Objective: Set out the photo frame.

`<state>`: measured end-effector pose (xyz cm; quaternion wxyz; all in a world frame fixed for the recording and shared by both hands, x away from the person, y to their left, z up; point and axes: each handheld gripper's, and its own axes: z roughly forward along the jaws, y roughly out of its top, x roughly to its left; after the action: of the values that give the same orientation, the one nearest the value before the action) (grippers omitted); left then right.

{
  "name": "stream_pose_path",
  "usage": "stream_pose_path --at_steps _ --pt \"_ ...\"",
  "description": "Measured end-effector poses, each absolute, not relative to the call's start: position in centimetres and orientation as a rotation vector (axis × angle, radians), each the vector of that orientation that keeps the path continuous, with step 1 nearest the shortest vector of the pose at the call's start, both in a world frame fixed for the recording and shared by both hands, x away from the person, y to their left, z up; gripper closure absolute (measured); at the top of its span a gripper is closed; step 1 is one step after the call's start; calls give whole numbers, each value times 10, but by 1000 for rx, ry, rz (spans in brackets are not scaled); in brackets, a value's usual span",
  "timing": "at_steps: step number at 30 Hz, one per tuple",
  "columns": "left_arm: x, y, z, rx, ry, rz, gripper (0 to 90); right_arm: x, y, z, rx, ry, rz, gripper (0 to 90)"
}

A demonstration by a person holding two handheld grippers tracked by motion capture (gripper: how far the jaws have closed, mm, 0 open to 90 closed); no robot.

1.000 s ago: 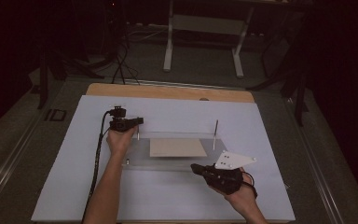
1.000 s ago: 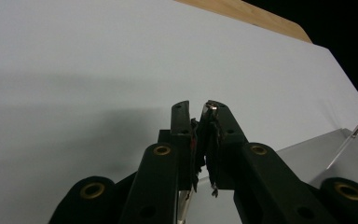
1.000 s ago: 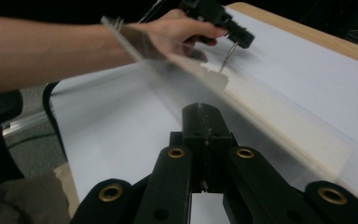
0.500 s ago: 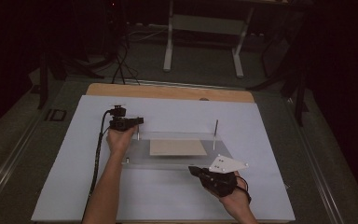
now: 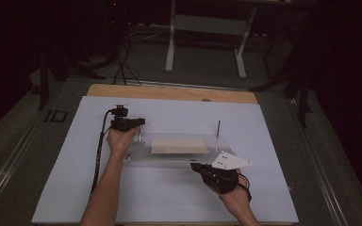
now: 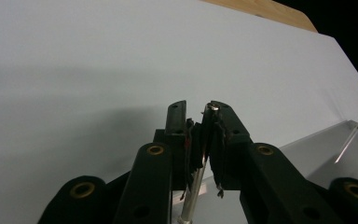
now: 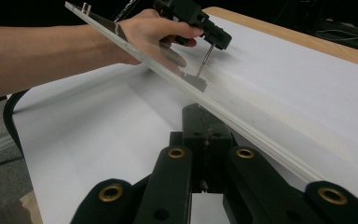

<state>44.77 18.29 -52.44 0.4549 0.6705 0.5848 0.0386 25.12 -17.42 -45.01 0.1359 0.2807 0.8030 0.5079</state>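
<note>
**So: left gripper on a steel pin, right gripper at the edge of the clear plate**

Main thing is the clear acrylic plate (image 5: 179,155), sitting just below the middle of the high view on the big white sheet (image 5: 169,197) that covers the table. A tan rectangular panel (image 5: 179,144) lies on the plate, or under it, I can't tell which. Two thin metal pins stand up from the plate: the left pin (image 5: 140,133) at its left end, and the right pin (image 5: 218,134) toward its right end.

The left gripper (image 5: 139,123), left of centre in the high view, has its jaws pinched on the top of the left pin. In the left gripper view you can see that rod (image 6: 200,172) running up between the two pads, with the right pin (image 6: 356,133) leaning in at the far right edge of the frame.

The right gripper (image 5: 197,166) sits at the lower middle of the high view, tips right at the near edge of the plate. In the right gripper view its jaws are pressed together, and the plate's edge (image 7: 205,100) runs diagonally across the frame just past them. Whether it actually has the plate clamped, I can't tell. The other hand (image 7: 154,32) and its gripper are in the upper part of that frame.

The wooden table edge (image 5: 169,92) peeks out beyond the sheet at the top.
</note>
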Motion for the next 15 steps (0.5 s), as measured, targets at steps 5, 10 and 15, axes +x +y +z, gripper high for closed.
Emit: stream_pose_path --at_steps 5,10,15 --pt "446 186 -522 1654 1418 98 721 253 -173 -448 807 2333 1467 900" --pt "441 191 -517 1664 1379 111 673 256 -173 -443 801 2321 1480 900" --pt "433 192 -513 1658 1342 141 659 259 -173 -437 796 2312 1484 900"
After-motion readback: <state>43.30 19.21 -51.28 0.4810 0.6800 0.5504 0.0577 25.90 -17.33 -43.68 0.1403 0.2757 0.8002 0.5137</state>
